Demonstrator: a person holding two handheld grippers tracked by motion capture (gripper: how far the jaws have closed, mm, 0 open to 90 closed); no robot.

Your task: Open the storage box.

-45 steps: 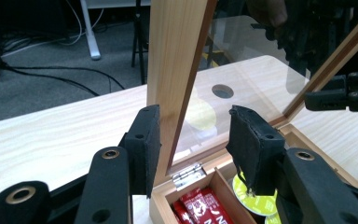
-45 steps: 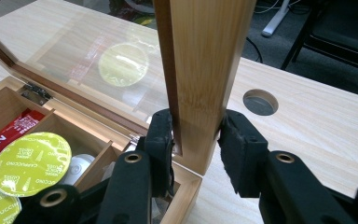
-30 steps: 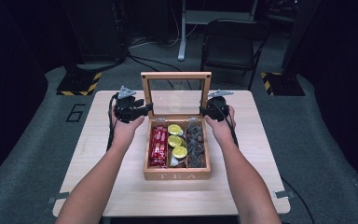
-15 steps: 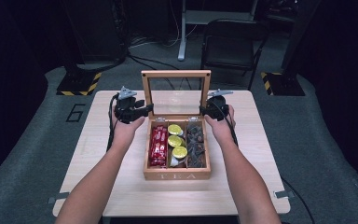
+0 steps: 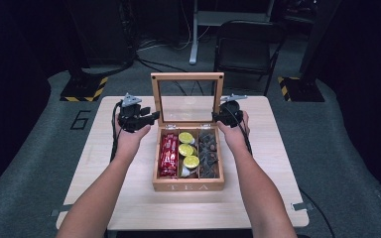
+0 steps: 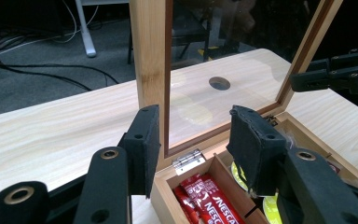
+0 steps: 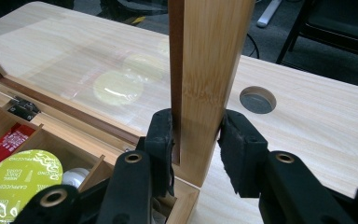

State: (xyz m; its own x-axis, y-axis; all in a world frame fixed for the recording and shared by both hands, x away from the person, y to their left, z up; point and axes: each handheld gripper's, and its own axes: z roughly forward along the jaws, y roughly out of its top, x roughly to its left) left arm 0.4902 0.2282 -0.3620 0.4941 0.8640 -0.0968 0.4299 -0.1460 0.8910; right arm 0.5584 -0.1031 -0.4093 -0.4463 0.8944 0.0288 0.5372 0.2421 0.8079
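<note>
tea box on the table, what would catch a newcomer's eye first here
The wooden tea box sits mid-table with its glass lid standing upright. A gripper flanks each side of the lid: the right gripper is clamped on the lid's side rail, while the left gripper has its jaws apart around the opposite rail. Inside, yellow-green capsules fill the middle compartment, with red sachets to their left.

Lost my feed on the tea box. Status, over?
Right tongs shut on lid frame, right side. Left tongs open, straddling the left side. Lid upright, tea box open. Nothing in the way.
</note>
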